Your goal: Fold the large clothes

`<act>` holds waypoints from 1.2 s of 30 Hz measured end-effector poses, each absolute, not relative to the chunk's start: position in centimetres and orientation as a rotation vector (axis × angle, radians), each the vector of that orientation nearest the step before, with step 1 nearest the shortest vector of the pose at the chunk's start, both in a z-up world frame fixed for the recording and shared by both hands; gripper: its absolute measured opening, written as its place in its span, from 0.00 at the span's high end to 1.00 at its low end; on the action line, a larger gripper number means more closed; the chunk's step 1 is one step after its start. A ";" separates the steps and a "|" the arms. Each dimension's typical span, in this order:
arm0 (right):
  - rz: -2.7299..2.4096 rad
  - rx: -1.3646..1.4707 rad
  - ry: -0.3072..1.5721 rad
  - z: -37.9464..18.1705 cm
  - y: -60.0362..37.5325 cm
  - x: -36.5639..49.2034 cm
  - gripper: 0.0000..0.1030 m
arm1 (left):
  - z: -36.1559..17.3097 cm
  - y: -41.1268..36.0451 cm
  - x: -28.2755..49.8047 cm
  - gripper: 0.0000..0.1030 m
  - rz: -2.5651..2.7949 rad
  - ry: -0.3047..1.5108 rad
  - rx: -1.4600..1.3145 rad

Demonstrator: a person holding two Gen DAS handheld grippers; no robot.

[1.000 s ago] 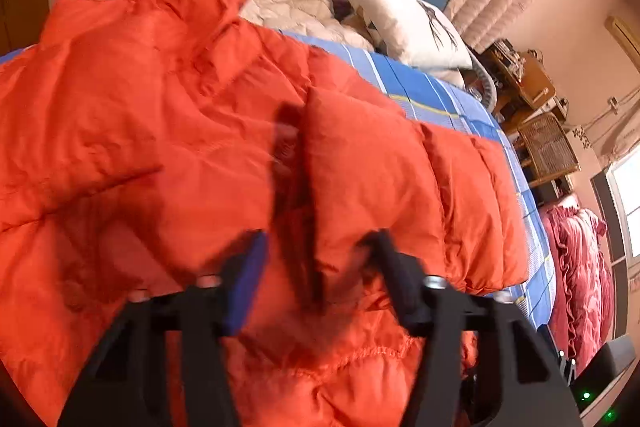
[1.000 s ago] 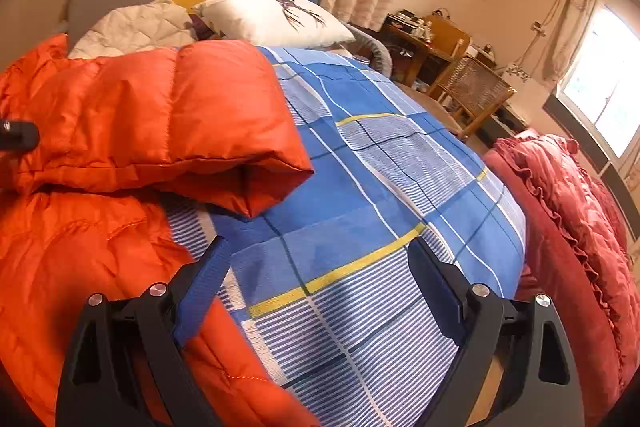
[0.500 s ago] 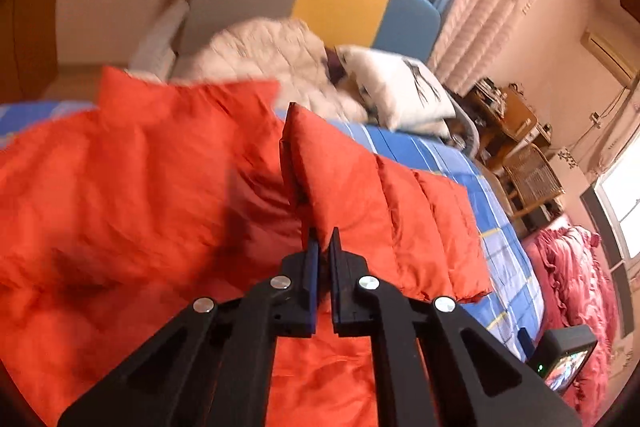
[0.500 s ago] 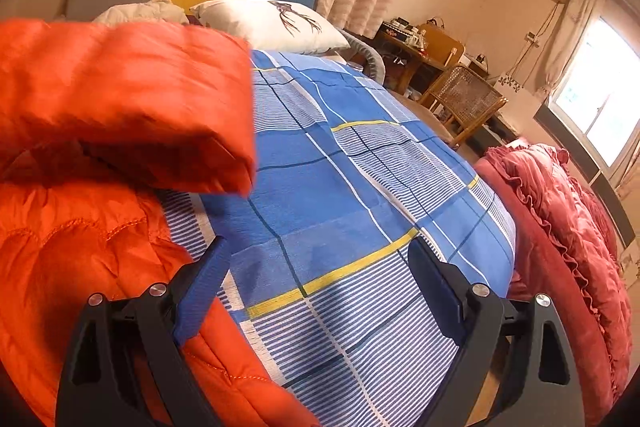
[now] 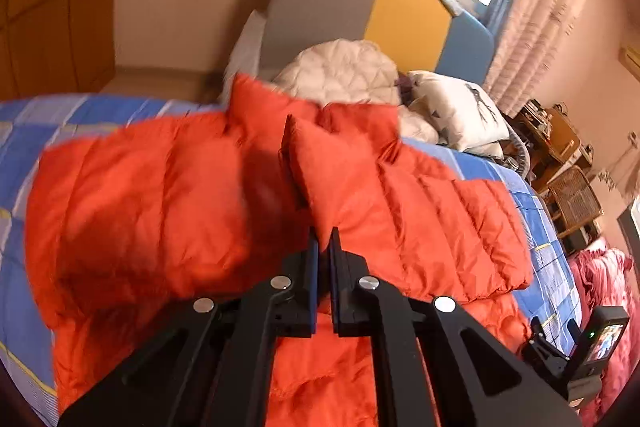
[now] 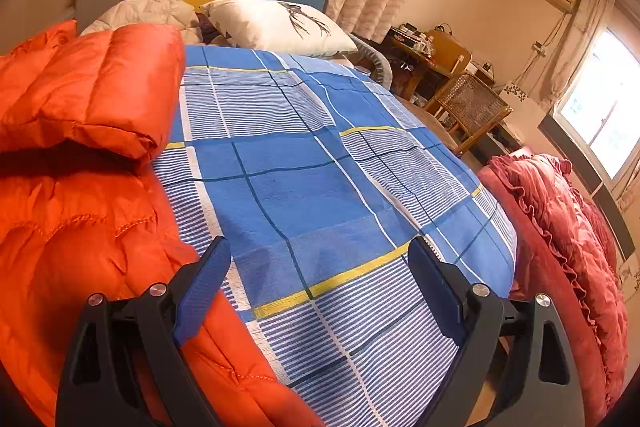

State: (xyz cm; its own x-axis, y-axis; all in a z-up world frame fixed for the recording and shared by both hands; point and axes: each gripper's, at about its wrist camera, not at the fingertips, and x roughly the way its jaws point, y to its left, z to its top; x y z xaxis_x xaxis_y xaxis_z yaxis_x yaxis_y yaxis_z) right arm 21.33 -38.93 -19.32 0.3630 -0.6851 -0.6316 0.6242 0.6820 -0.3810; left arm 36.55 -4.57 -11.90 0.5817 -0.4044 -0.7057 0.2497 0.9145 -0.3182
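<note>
Carrying the pinched sleeve flat across the body of the orange down jacket (image 5: 168, 195) seemed the way to fold it well; the left gripper (image 5: 323, 247) had its fingers closed on that fabric; the jacket lay on the blue plaid bed (image 6: 320, 187). The right gripper (image 6: 320, 267) hung wide apart, holding nothing; no containers showed.

One orange jacket (image 5: 400, 211), one pillow (image 6: 276, 25), two tools (image 5: 323, 247) (image 6: 320, 259)
</note>
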 end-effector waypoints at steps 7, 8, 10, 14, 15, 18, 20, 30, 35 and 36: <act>-0.831 -0.083 0.818 -17.6 -38.5 21.9 0.13 | -15.5 -3.9 35.8 0.96 -0.360 0.901 -0.180; -0.822 -0.080 0.808 -17.2 -38.4 22.1 0.13 | -15.9 -3.8 35.7 0.96 -0.359 0.904 -0.174; -0.800 -0.082 0.791 -16.6 -38.1 22.6 0.13 | -16.3 -3.7 35.6 0.96 -0.352 0.906 -0.170; -0.742 -0.070 0.768 -15.4 -38.0 24.8 0.13 | -16.6 -3.9 35.6 0.96 -0.342 0.899 -0.164; -0.743 -0.071 0.759 -15.1 -38.1 25.3 0.13 | -16.7 -4.0 35.6 0.96 -0.340 0.897 -0.158; -0.750 -0.110 0.739 -14.6 -37.9 27.4 0.13 | -16.9 -4.1 35.0 0.96 -0.329 0.881 -0.132; -0.745 -0.127 0.734 -14.6 -37.6 28.4 0.13 | -17.1 -4.1 34.9 0.96 -0.329 0.883 -0.119; -0.796 -0.182 0.909 -19.7 -39.6 31.4 0.13 | -17.8 -4.6 34.5 0.96 -0.307 0.893 -0.078; -0.769 -0.173 0.856 -17.9 -39.5 30.8 0.13 | -17.9 -4.5 34.4 0.95 -0.306 0.894 -0.084; -0.781 -0.176 0.834 -17.4 -39.4 30.7 0.13 | -18.0 -4.4 34.4 0.95 -0.306 0.894 -0.089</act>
State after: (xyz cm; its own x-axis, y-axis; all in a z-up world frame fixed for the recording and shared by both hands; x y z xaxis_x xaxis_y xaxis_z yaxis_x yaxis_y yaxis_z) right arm 30.72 -39.37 -17.35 0.4168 -0.6838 -0.5989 0.5524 0.7138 -0.4305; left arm 34.40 -4.41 -17.95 0.5858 -0.2985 -0.7535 0.2250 0.9531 -0.2026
